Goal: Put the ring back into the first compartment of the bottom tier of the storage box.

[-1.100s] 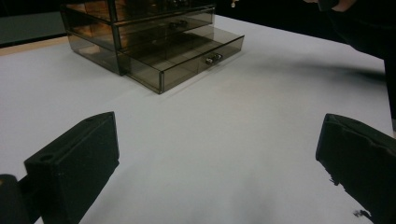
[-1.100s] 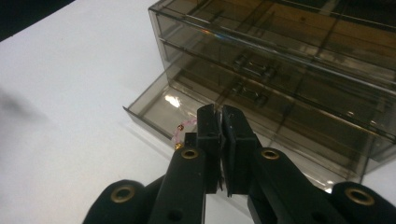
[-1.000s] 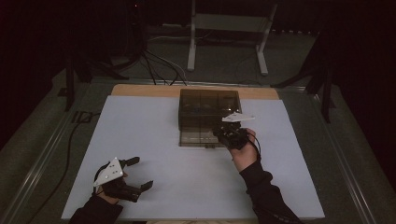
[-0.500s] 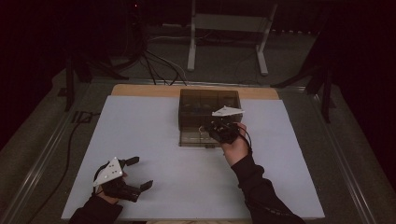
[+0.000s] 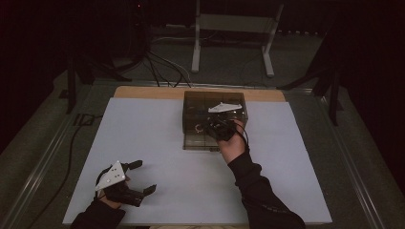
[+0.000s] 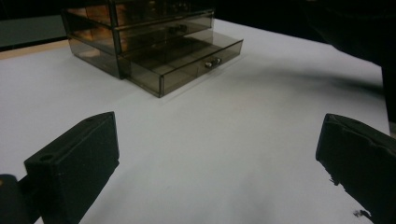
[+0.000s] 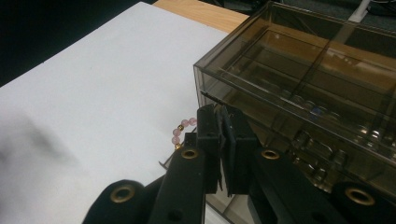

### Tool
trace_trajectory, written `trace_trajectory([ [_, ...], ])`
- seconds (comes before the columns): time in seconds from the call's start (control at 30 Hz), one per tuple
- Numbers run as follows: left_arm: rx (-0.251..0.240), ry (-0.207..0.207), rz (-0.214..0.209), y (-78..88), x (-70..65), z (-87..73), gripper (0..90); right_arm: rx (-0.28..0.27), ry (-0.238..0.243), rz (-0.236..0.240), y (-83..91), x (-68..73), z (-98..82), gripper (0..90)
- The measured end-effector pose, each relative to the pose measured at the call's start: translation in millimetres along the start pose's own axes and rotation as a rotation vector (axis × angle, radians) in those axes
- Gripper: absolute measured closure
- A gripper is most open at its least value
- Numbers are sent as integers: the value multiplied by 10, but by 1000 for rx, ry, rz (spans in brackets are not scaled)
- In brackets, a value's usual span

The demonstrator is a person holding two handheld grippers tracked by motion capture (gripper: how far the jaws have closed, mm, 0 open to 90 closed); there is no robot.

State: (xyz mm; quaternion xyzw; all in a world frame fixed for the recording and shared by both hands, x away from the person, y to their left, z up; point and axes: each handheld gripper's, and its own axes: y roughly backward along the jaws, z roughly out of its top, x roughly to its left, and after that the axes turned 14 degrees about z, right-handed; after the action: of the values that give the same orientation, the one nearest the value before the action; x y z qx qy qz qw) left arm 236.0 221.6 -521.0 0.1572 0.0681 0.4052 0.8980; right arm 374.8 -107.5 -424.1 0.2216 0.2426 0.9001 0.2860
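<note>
Right gripper (image 7: 223,122), jaws closed on a pink bead bracelet (image 7: 183,129), hangs over the open smoked-plastic drawer box (image 5: 215,119). Left gripper (image 5: 138,177) rests wide open, empty.

Materials and finishes at my station

My drawer box (image 7: 299,84) is smoked, see-through plastic, glossy and smooth, its drawer knob (image 6: 212,61) shiny metal. My bracelet (image 7: 182,128) has smooth pink beads and small gold-coloured ones. My right gripper (image 7: 219,140) is matt black plastic with brass-ringed holes. The table cover (image 5: 153,143) is matt white; bare wood (image 5: 143,92) edges it.
</note>
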Motion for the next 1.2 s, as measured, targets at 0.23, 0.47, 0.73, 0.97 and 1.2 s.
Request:
trace_trajectory([
  [0.23,-1,3,-5,0,-3,4,6,23,4,-2,-106,4,40,870],
  [0.47,-5,5,-3,2,-1,8,6,40,-13,-7,-207,-34,48,870],
  [0.73,2,-1,-2,-2,-1,0,6,61,-42,0,-308,-105,4,870],
  [0.97,-1,4,-7,-1,-3,1,6,74,-66,4,-393,-142,-56,869],
  [1.2,0,4,-4,-1,2,3,6,95,-74,10,-460,-148,-106,869],
])
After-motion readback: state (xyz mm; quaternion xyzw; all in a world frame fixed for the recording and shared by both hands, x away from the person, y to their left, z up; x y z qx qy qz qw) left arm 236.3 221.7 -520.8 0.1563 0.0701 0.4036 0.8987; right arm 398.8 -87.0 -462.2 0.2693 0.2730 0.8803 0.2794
